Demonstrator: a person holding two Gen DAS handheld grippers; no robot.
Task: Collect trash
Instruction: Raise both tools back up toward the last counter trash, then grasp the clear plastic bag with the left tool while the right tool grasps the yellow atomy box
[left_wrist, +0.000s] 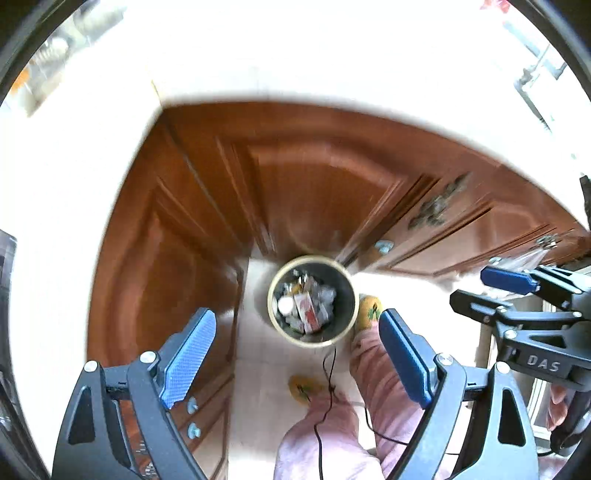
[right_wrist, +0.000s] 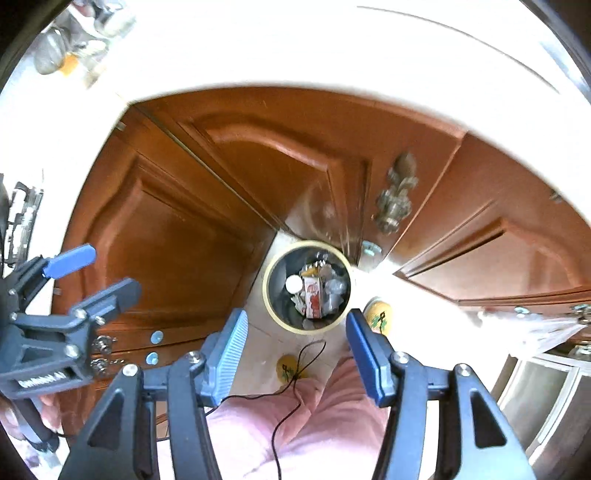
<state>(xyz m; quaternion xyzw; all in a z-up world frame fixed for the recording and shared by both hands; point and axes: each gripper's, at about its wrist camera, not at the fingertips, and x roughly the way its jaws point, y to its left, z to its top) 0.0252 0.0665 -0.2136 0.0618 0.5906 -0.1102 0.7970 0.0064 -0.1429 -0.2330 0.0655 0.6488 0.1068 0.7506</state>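
White letters "DAS" stand on the black body of the right tongs (left_wrist: 469, 295). The left tongs (right_wrist: 107, 271) carry white lettering too blurred to read.

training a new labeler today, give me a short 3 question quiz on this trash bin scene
1. True or false: the left gripper is clamped on a piece of trash.
2. Multiple choice: the trash bin on the floor is A) empty, B) holding a mix of trash including a red and white carton, C) tipped on its side.
3. Fill in: the bin stands in front of brown wooden ____.

Key
1. False: nothing lies between its pads, and nothing between the right gripper pads either.
2. B.
3. Cabinet doors.
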